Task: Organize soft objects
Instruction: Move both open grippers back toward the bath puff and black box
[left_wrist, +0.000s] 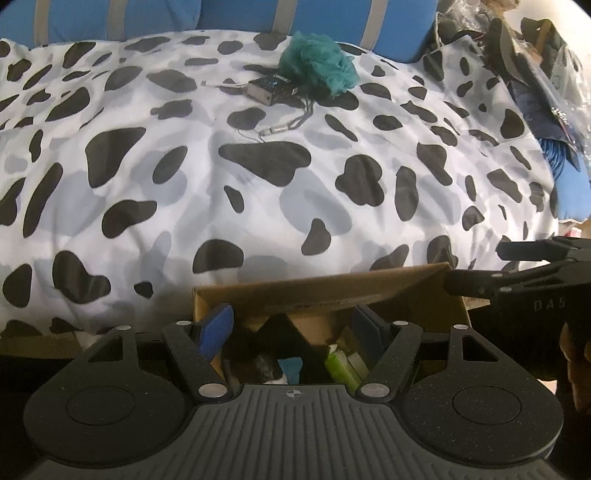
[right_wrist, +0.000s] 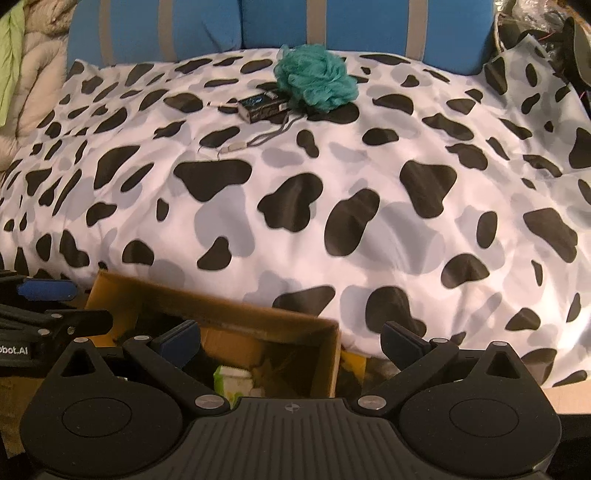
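A teal mesh bath pouf (left_wrist: 318, 65) lies at the far side of the cow-print bedspread (left_wrist: 258, 192); it also shows in the right wrist view (right_wrist: 317, 78). An open cardboard box (left_wrist: 332, 295) stands at the near bed edge with a green item (left_wrist: 341, 367) and other things inside; the box also shows in the right wrist view (right_wrist: 229, 317). My left gripper (left_wrist: 293, 326) is open and empty over the box. My right gripper (right_wrist: 291, 341) is open and empty over the box's right edge, and it shows at the right of the left wrist view (left_wrist: 517, 273).
A small dark device (left_wrist: 267, 88) with grey cords (left_wrist: 291, 123) lies next to the pouf. Blue striped pillows (right_wrist: 277, 26) line the back. Cluttered bags and cables (left_wrist: 535, 55) sit at the far right. A beige quilt (right_wrist: 33, 74) is at the left.
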